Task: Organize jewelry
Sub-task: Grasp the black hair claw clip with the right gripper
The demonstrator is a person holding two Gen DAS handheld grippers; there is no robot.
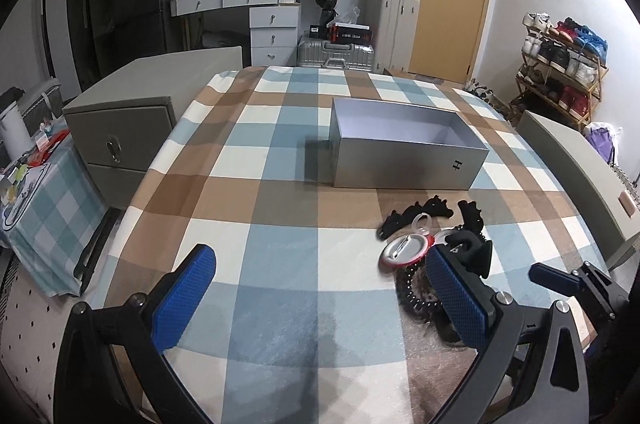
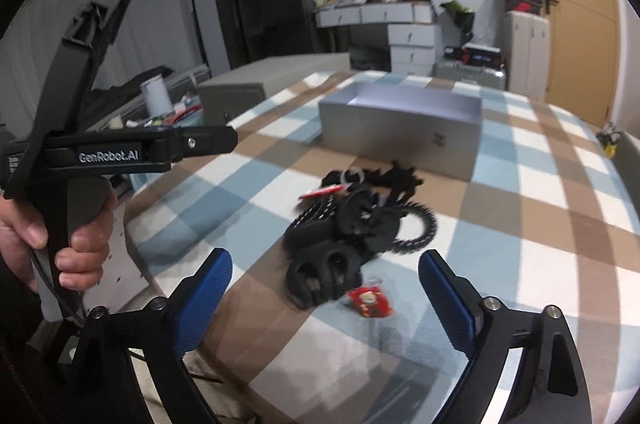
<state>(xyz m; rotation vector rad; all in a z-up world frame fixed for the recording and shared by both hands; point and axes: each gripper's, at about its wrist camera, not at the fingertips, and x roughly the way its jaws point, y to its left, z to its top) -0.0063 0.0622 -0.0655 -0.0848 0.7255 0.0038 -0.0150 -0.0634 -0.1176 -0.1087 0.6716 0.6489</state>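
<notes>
An open, empty grey box [image 1: 404, 152] stands on the checked tablecloth [image 1: 280, 184]; it also shows in the right wrist view [image 2: 400, 128]. In front of it lies a pile of black hair ties and clips [image 2: 352, 224] with a round red-rimmed badge [image 1: 406, 250], a clear ring [image 1: 422, 222] and a small red charm [image 2: 370, 300]. My left gripper [image 1: 320, 288] is open and empty, left of the pile. My right gripper [image 2: 324, 288] is open and empty, just in front of the pile.
A grey bedside cabinet [image 1: 120, 136] stands left of the bed and a grey board [image 1: 580, 176] at its right. A dresser [image 1: 256, 12], suitcases [image 1: 360, 40], a door and a shoe rack [image 1: 564, 64] are behind.
</notes>
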